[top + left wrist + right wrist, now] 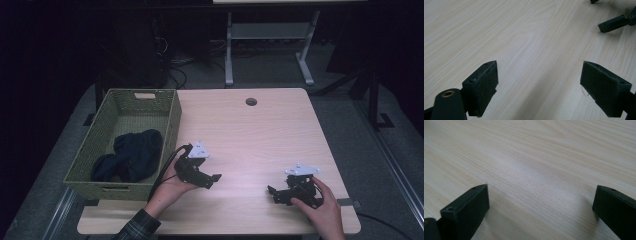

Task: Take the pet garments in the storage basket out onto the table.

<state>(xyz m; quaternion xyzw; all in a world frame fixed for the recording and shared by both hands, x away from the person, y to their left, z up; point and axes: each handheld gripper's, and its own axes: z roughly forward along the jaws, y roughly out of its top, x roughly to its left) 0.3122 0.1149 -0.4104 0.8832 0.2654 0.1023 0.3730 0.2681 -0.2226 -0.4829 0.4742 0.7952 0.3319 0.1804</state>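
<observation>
Dark floor and the grey legs of another desk lay beyond a pale wooden table (260,125), which had a round cable hole (251,101) near its far edge. On the table's left side stood a green woven basket (172,120), and a dark bundled cloth (131,156) lay inside it toward the near end.

Near the front edge, just right of the basket, the left hand (167,192) held the left gripper (214,180) low over the wood, pointing right. Its jaws were spread wide with bare table between them, as the left gripper view confirmed (539,82). That view also caught a jaw of the other gripper at its upper right corner.

Toward the near right corner the right hand (322,207) held the right gripper (274,194), pointing left, facing the other and well apart from it. Its jaws too stood wide apart over bare wood grain in the right gripper view (540,205), gripping nothing. A plaid sleeve (137,227) covered the left forearm at the table's near edge.
</observation>
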